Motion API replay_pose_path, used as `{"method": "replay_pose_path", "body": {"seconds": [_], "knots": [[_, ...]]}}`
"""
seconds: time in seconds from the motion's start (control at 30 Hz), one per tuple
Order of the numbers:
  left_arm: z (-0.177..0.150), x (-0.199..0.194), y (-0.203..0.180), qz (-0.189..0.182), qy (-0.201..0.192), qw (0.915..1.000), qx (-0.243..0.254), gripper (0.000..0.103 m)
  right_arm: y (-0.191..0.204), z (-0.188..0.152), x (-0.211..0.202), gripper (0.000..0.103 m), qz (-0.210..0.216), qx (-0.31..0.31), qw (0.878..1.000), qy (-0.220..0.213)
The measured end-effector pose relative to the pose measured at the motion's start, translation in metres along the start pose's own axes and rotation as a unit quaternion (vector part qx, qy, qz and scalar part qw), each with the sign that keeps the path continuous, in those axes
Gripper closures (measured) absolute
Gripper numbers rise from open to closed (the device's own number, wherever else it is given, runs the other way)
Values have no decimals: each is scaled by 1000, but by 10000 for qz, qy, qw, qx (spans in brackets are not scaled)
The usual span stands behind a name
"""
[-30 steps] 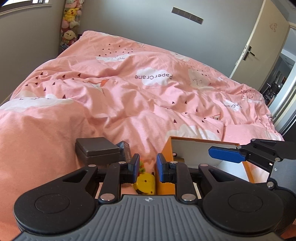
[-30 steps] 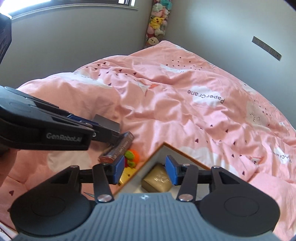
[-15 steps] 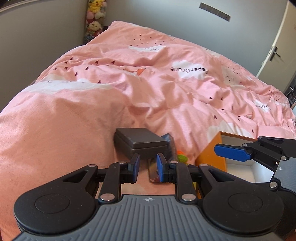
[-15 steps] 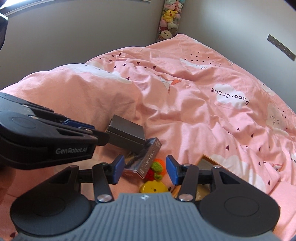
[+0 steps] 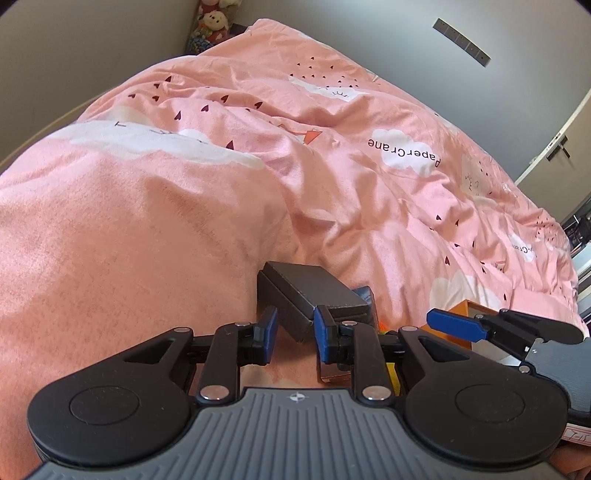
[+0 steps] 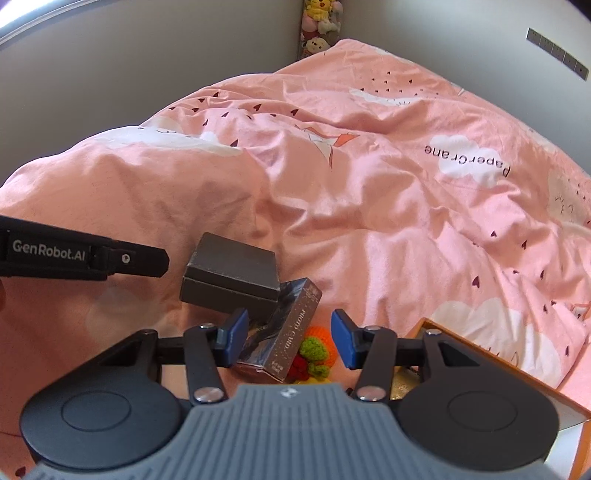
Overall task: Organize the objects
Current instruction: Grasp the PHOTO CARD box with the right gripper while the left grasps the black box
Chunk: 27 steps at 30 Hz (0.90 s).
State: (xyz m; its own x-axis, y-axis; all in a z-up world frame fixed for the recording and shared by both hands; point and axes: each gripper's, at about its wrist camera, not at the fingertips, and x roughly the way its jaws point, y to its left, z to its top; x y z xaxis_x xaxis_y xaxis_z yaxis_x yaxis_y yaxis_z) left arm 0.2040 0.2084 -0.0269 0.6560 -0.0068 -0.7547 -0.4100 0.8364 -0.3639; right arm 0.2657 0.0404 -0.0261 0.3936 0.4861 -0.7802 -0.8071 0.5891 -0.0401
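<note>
A dark grey lidded box [image 5: 310, 291] lies on the pink duvet [image 5: 147, 240]. My left gripper [image 5: 294, 334] hovers just before it. Its jaws are opening by a narrow gap; the box's near corner shows in that gap, with no pad pressing on it. In the right wrist view the same box [image 6: 229, 273] has a foil photo card pack [image 6: 299, 314] leaning against it, with a crocheted orange, green and red toy [image 6: 314, 350] beside the pack. My right gripper [image 6: 289, 336] is open above the pack and toy, holding nothing.
An orange box with a white inside [image 6: 495, 369] sits at the right and holds a gold packet [image 6: 404, 384]. Plush toys [image 6: 317, 22] hang in the far corner. A door [image 5: 554, 147] stands at the right. Rumpled duvet covers the bed beyond.
Both grippers moved left and down, from over the orange box to the dark box and card pack. The left jaws have widened slightly.
</note>
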Motion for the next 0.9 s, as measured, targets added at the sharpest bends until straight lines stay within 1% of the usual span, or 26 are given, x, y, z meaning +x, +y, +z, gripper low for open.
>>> {"method": "replay_pose_path", "body": {"seconds": [0.1, 0.17, 0.23, 0.3, 0.37, 0.47, 0.5, 0.53, 0.6, 0.7, 0.77, 0.9], "knots": [[2, 6, -2, 46, 22, 10000, 36, 69, -3, 1, 10, 52, 90, 105, 9998, 127], [2, 11, 0, -4, 121, 9999, -88, 64, -5, 3, 17, 52, 118, 156, 9996, 196], [3, 19, 4, -155, 243, 9991, -315, 55, -8, 3, 24, 52, 165, 233, 9992, 273], [2, 28, 10, -419, 377, 9964, -640, 48, -10, 4, 30, 52, 223, 279, 9988, 346], [2, 36, 14, -581, 504, 9926, -942, 46, -8, 6, 33, 52, 204, 178, 9990, 355], [2, 45, 20, -594, 524, 9891, -1239, 41, -9, 8, 41, 52, 313, 214, 9980, 507], [2, 47, 21, -601, 520, 9880, -1322, 38, -8, 9, 44, 52, 328, 198, 9976, 572], [3, 49, 22, -619, 526, 9869, -1397, 35, -7, 9, 48, 52, 324, 153, 9973, 635], [4, 53, 24, -667, 543, 9848, -1506, 33, -6, 10, 55, 52, 312, 55, 9967, 748], [5, 61, 26, -654, 598, 9827, -1628, 32, -6, 11, 66, 51, 308, -11, 9956, 889], [5, 68, 26, -654, 648, 9815, -1679, 32, -6, 13, 70, 47, 326, -35, 9949, 950], [2, 79, 28, -746, 652, 9776, -1855, 25, -4, 15, 76, 40, 331, -149, 9933, 1097]]}}
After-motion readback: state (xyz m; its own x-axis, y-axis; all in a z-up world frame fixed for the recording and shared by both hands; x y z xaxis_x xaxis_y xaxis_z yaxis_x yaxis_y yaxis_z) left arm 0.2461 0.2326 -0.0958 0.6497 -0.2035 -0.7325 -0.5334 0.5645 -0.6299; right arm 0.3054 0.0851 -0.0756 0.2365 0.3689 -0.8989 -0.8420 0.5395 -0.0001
